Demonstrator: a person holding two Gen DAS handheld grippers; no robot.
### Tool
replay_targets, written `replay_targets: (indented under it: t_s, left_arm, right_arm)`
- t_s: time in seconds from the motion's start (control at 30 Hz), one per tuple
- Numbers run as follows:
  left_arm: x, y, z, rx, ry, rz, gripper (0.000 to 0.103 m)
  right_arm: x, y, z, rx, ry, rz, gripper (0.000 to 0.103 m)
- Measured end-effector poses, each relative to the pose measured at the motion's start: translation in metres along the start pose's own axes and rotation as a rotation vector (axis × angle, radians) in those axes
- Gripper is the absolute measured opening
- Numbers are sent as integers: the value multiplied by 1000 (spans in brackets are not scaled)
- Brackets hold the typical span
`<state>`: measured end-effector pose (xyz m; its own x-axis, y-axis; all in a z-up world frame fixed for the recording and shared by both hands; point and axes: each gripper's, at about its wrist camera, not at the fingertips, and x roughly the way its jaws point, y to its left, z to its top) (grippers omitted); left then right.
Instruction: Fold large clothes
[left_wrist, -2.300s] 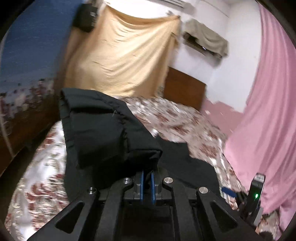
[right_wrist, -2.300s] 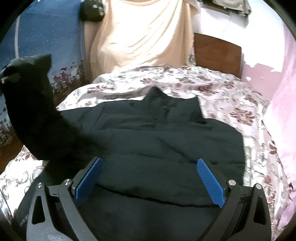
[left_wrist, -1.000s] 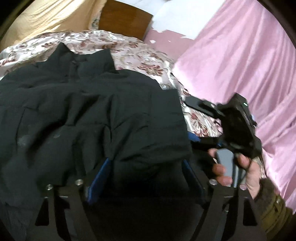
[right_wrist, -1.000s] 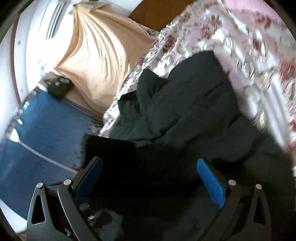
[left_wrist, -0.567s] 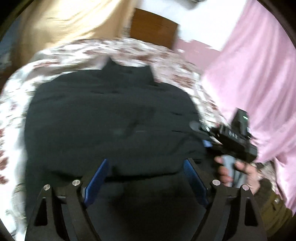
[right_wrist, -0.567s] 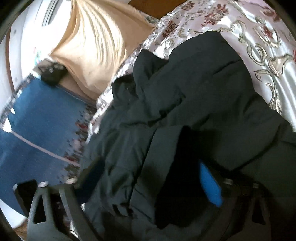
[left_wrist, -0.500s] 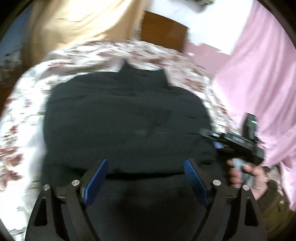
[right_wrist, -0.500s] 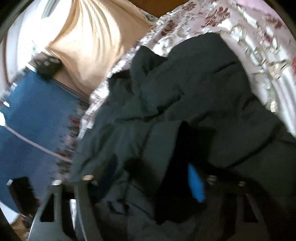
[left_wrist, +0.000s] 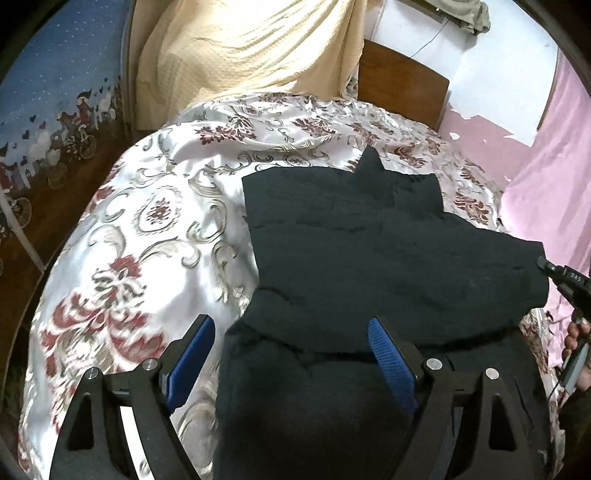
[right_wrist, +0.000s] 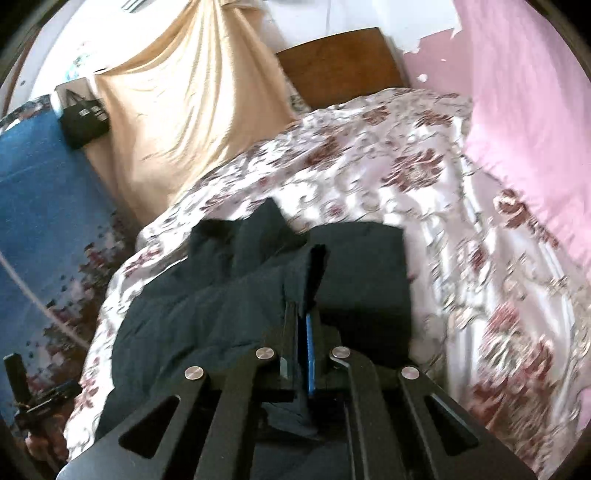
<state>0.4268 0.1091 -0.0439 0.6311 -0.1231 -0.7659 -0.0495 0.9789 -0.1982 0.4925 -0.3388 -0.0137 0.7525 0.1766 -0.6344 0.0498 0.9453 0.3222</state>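
We judge the black garment (left_wrist: 388, 258) soft, limp and fairly thick, so it should sag from any pinch; best taken at an edge or corner, both sides lifted together; it lies on the floral bedspread (left_wrist: 147, 229), partly folded, collar toward the wooden headboard (left_wrist: 402, 85); right gripper (right_wrist: 301, 325) clamped on a raised fold of it; left gripper (left_wrist: 291, 358) wide, straddling its near edge, pads off the cloth
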Motion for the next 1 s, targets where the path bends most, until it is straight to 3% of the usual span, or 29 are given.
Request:
replay_targets:
  t_s: [0.17,0.27,0.3,0.33,0.4,0.5,0.67,0.8,1.0]
  left_arm:
    - [47,-11,23,-13,22,21,84]
    - [75,-22,30,24,48,44,84]
    - [81,-26,30,35,55,49,84]
    - [87,-31,30,51,61,51,84]
    - [93,-38,28,74,62,56,84]
    - [97,-43,23,93,51,84,90]
    - [107,-42,15,101,63,106,99]
    - [115,-38,14,82,70,86,103]
    - [125,-35,8,66,55,55,103]
  right_arm:
    - [33,-13,8,-26,67,-89,5]
    - [49,-12,-6,-75,105,-169,12]
    - [50,-9,-9,-110,101,-206,21]
    - [47,-5,-12,-151,82,-237,36]
    - [37,8,-17,-243,16,-307,51]
    - [30,32,-19,-382,-22,-318,52]
    - [54,54,-34,-506,64,-282,51]
    - [81,42,-50,-481,138,-264,51]
    - [95,34,-60,-455,152,-235,52]
